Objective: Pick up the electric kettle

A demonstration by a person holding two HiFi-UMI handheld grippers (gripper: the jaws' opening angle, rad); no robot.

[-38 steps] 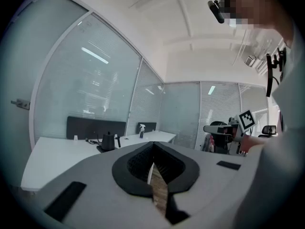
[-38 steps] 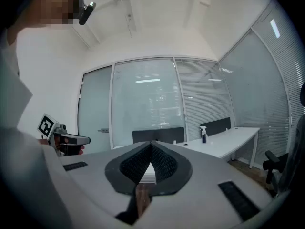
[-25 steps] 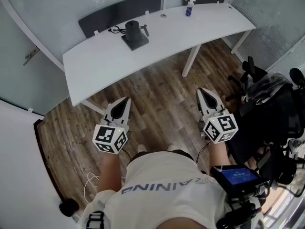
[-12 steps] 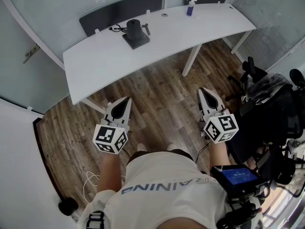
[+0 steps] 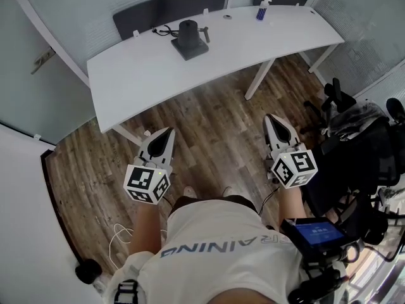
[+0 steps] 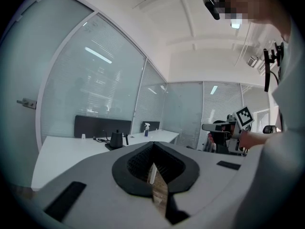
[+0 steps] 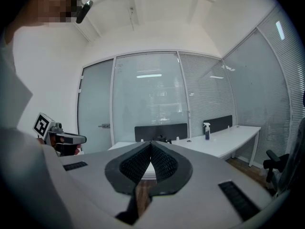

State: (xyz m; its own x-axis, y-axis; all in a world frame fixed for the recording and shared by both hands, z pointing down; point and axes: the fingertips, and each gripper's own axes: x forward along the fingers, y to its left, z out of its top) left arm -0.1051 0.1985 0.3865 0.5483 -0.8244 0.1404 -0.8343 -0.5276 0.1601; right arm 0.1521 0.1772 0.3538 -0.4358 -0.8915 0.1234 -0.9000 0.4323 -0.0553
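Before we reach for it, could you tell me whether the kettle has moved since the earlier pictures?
No. The kettle stands on the same spot by the desk's far edge; only the camera shifted.

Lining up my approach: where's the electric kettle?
Head view: electric kettle on the white desk's far edge, beside a black cable, left of the spray bottle.

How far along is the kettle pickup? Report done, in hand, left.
Done: nothing; the electric kettle sits on its base on the white desk. In hand: left gripper and right gripper, both shut and empty, point toward the desk from over the wooden floor. Left: reach the desk, open a gripper, grasp the kettle, lift.
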